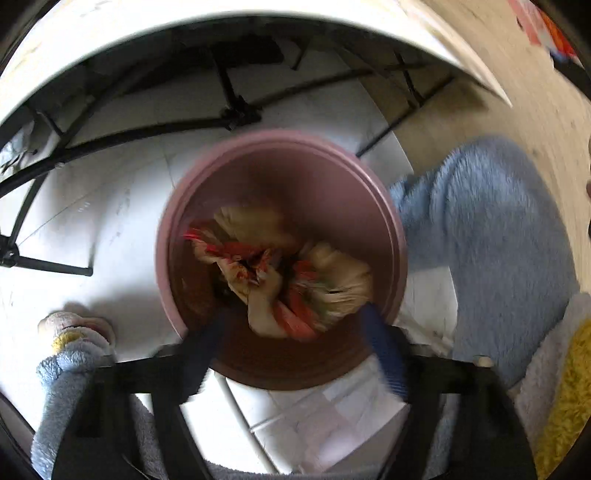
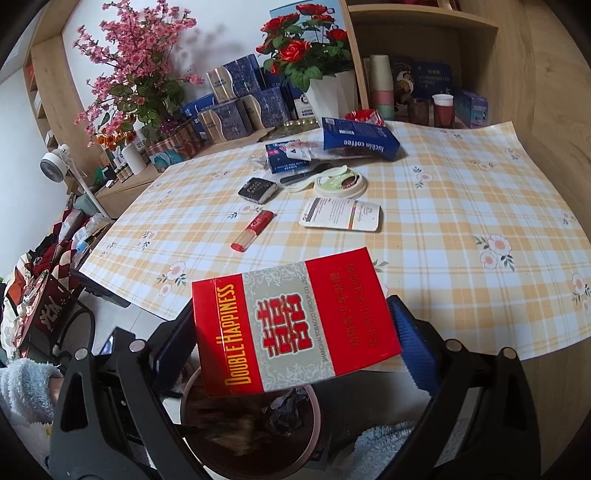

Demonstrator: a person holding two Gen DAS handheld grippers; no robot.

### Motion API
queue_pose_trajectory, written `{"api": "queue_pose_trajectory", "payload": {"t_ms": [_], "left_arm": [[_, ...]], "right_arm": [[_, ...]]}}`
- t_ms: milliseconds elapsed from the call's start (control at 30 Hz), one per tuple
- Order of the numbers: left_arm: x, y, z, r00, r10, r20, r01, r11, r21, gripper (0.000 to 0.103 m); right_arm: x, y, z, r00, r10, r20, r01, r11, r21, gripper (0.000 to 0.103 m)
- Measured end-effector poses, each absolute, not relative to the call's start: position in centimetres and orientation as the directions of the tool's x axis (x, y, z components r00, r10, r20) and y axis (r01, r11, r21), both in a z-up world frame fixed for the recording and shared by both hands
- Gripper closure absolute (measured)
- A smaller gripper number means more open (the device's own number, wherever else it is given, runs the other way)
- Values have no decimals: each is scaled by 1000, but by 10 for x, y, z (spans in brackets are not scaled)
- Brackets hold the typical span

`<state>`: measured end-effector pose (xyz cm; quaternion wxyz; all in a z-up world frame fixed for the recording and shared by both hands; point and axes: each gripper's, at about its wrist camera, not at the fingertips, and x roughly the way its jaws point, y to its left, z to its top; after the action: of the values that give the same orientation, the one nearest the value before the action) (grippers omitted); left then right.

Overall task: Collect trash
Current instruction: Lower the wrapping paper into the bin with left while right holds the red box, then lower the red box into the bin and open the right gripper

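Trash going into a pink bin (image 1: 391, 221) beside the table (image 2: 443, 206).
Left gripper (image 1: 295, 332) gapes wide above a crumpled wrapper (image 1: 280, 273) inside; right gripper (image 2: 291, 332) clamps a red cigarette pack (image 2: 291, 321), long axis spanning its fingers.

It was a lived-in home: a table (image 2: 461, 206) under a checked floral cloth, artificial roses (image 2: 303, 48) and pink blossoms (image 2: 136, 62) against wooden shelves (image 2: 424, 22), a small fan (image 2: 51, 162), and a white tiled floor (image 1: 110, 206).

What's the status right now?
Left gripper open over pink bin, wrapper dropping in. Right gripper clamps red carton. Nothing blocking.
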<state>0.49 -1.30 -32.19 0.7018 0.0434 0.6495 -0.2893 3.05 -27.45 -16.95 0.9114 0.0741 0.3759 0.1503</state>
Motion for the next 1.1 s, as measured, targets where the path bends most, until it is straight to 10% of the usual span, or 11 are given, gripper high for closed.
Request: {"api": "queue_pose_trajectory", "payload": {"t_ms": [533, 1100], "left_arm": [[-7, 76, -211, 565, -292, -772, 153, 956, -250, 8], [-31, 96, -216, 629, -256, -734, 48, 955, -292, 8]], "right_arm": [[17, -223, -221, 508, 398, -764, -289, 914, 284, 9], [14, -185, -270, 332, 397, -856, -321, 901, 293, 8]]}}
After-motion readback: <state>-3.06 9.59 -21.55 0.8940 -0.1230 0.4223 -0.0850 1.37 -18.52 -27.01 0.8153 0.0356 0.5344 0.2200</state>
